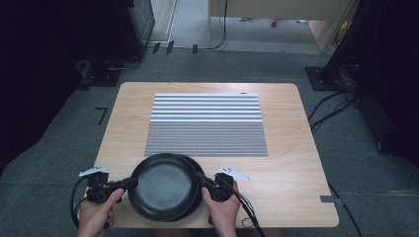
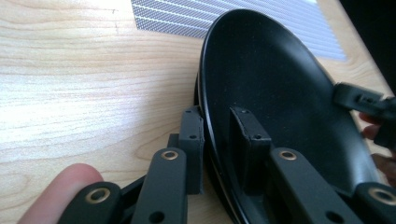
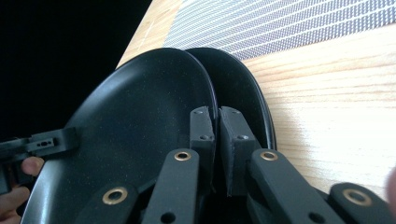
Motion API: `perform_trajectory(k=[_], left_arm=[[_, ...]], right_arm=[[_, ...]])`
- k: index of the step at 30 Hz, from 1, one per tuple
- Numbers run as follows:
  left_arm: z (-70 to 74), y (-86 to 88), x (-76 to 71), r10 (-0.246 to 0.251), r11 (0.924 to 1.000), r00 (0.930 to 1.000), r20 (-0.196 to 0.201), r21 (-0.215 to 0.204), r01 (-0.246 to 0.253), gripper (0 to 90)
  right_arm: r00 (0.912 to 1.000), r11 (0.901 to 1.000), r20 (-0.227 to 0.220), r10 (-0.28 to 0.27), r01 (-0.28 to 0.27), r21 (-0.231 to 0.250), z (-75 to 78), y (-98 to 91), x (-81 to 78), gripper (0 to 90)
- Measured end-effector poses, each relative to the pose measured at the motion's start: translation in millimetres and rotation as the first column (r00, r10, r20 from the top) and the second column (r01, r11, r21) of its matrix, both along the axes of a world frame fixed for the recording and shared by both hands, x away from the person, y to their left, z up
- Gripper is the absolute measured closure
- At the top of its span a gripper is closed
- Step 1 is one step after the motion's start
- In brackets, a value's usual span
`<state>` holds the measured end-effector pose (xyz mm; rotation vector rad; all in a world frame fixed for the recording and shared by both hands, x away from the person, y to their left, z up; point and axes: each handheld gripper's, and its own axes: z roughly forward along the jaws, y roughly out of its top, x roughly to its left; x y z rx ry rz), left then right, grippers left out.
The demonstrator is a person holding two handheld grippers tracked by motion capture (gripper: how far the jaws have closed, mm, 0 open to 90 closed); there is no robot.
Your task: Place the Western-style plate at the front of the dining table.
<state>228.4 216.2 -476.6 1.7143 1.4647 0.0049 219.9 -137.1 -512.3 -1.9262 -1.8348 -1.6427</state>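
The top black plate [image 1: 163,185] sits at the near edge of the wooden table [image 1: 123,113], directly in front of me, stacked on a second black plate [image 1: 198,197] whose rim peeks out along its right side. In my right gripper view the upper plate [image 3: 135,126] is lifted off the lower plate [image 3: 243,93] so that a wedge of gap shows between their rims, the lower one lying flat on the wood [image 3: 336,93]. My left gripper [image 1: 129,182] comes in from the left, and in the left gripper view its two jaws straddle the rim of the top plate [image 2: 280,93], one jaw outside and one inside the dish; the inner pad lies against the plate's surface and the outer one stands just beside the rim, so I read it as pinching that rim. My right gripper [image 1: 199,177] reaches in from the right, and its jaws are drawn nearly together on the rim of the same upper plate, clamping its thin edge between the pads. Each gripper appears in the other's view at the far side of the plate, with fingers [image 3: 28,165] behind it. My left hand [image 1: 96,212] and right hand [image 1: 222,210] hold the tools from the bottom of the high view. Just beyond the plates lies a striped placemat [image 1: 206,123], pale bands on its far half and a finer grey weave on the near half, close to the plates' far rim.
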Motion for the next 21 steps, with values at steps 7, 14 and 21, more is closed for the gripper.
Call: perform_trajectory(k=[7, 14, 21], left_arm=[[-1.3, 1.7, 0.3, -0.001, 0.9999, 1.0, 0.001, -0.017, 0.001, 75.8], [-6.4, 9.4, 0.9, 0.005, 0.9945, 0.9999, -0.015, -0.104, -0.007, 78.8], [-6.5, 9.7, -1.7, 0.031, 0.9919, 0.9995, 0.002, -0.124, -0.031, 80.5]], right_arm=[[0.9998, 0.9994, -0.016, -0.011, 0.012, 0.032, -6.5, 5.4, 2.1, 83.0], [0.9958, 0.9917, -0.082, -0.04, 0.049, 0.119, -8.6, 3.6, 6.3, 85.2], [0.9918, 0.9782, -0.125, -0.029, 0.053, 0.201, -12.6, 1.0, 4.6, 85.6]])
